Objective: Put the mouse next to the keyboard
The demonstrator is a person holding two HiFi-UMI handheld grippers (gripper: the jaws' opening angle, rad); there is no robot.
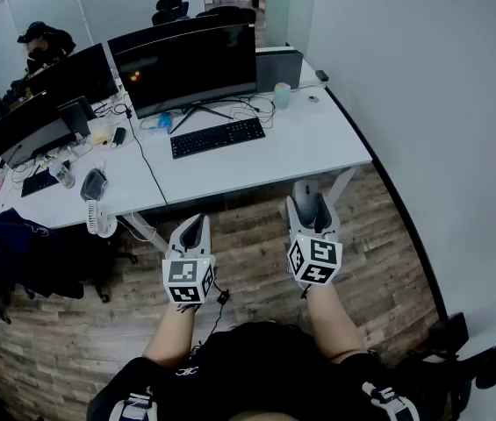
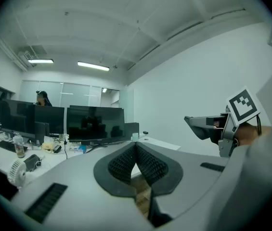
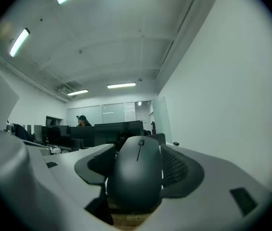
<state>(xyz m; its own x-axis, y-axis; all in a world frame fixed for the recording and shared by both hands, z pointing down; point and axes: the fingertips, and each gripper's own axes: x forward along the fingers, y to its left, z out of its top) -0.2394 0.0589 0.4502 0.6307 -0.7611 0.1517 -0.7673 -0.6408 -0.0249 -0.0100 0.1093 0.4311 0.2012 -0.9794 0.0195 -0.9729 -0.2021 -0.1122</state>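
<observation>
A black mouse [image 3: 136,177] sits clamped between the pads of my right gripper [image 3: 138,170], which is shut on it. In the head view that right gripper [image 1: 308,202] hangs over the wooden floor just short of the desk's front edge, with the mouse [image 1: 307,191] showing dark between its jaws. My left gripper [image 1: 193,228] is level with it to the left, jaws shut and empty; its pads [image 2: 121,165] meet at the tips. The black keyboard [image 1: 218,137] lies on the white desk [image 1: 318,143] under the monitor.
A large monitor [image 1: 190,67] stands behind the keyboard, with a pale cup [image 1: 282,95] and cables to its right. The adjoining desk at left holds more monitors, a small fan [image 1: 98,221] and clutter. A person [image 1: 44,46] sits far left. A white wall runs along the right.
</observation>
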